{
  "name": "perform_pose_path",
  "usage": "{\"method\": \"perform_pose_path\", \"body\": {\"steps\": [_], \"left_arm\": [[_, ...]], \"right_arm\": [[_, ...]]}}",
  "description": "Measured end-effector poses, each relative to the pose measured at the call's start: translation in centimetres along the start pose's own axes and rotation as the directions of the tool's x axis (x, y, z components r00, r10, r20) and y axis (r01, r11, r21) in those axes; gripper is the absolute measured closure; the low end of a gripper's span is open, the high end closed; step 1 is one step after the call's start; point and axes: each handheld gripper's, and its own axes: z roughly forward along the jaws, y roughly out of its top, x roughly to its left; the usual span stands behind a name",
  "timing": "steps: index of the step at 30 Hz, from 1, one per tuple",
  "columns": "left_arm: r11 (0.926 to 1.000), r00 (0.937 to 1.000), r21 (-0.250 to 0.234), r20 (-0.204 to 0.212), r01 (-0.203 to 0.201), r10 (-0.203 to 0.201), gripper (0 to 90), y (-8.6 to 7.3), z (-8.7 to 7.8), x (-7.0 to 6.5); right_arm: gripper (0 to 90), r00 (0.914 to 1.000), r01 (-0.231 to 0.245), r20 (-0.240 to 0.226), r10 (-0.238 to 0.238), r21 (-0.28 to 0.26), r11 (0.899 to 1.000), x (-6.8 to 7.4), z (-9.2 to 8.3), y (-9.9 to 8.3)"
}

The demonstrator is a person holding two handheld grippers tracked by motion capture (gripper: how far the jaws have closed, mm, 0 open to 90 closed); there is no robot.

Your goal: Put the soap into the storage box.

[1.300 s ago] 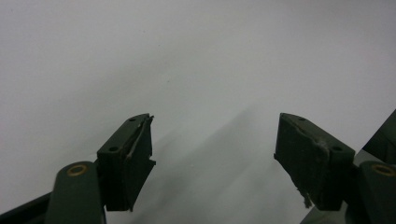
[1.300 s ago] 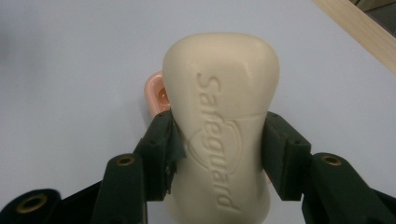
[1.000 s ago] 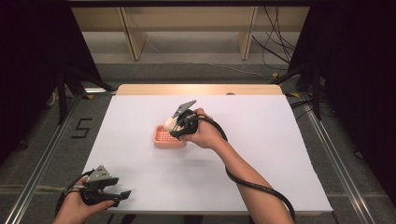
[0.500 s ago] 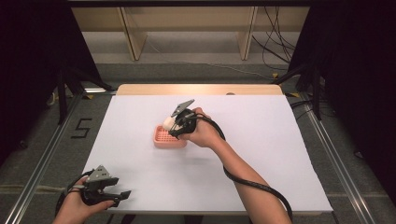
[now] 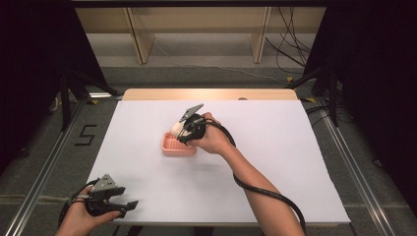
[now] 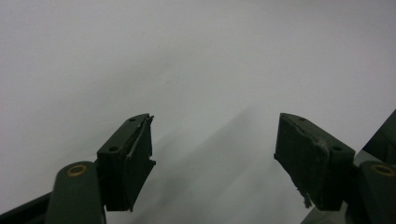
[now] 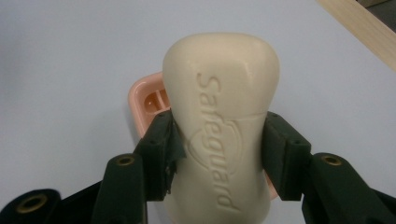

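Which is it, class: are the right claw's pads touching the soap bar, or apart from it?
Touching. In the right gripper view, both pads of the right claw press against the sides of the soap bar, no gap showing on either side.

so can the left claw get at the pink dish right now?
Probably not without a long reach: the left claw sits open at the near table edge, and the right claw, gripping the soap, hangs over the pink dish.

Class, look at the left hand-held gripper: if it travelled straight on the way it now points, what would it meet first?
Probably just the white table surface; between and beyond the open left hand-held gripper nothing else shows, though depth is unclear.
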Motion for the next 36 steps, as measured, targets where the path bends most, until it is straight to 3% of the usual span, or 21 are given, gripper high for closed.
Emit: {"method": "perform_pose_path", "body": {"steps": [9,12,13,36], "left_arm": [[1.0,1.0,0.002,-0.008,0.0,0.0,27.3,0.0,0.0,0.0],[1.0,1.0,0.0,0.0,-0.002,0.002,27.3,0.0,0.0,0.0],[1.0,1.0,0.0,0.0,-0.002,0.002,27.3,0.0,0.0,0.0],[1.0,1.0,0.002,-0.006,-0.003,0.003,27.3,0.0,0.1,0.0]], "right_arm": [[50.5,0.9997,-0.022,0.005,0.022,0.002,1.0,-0.1,0.5,0.1],[50.5,1.0,0.004,0.003,-0.004,0.005,1.0,-0.2,0.6,0.2],[50.5,0.9999,-0.01,0.004,0.01,0.004,1.0,-0.1,0.6,0.3],[50.5,0.9997,0.022,-0.009,-0.022,0.036,0.999,0.0,1.7,0.6]]}}
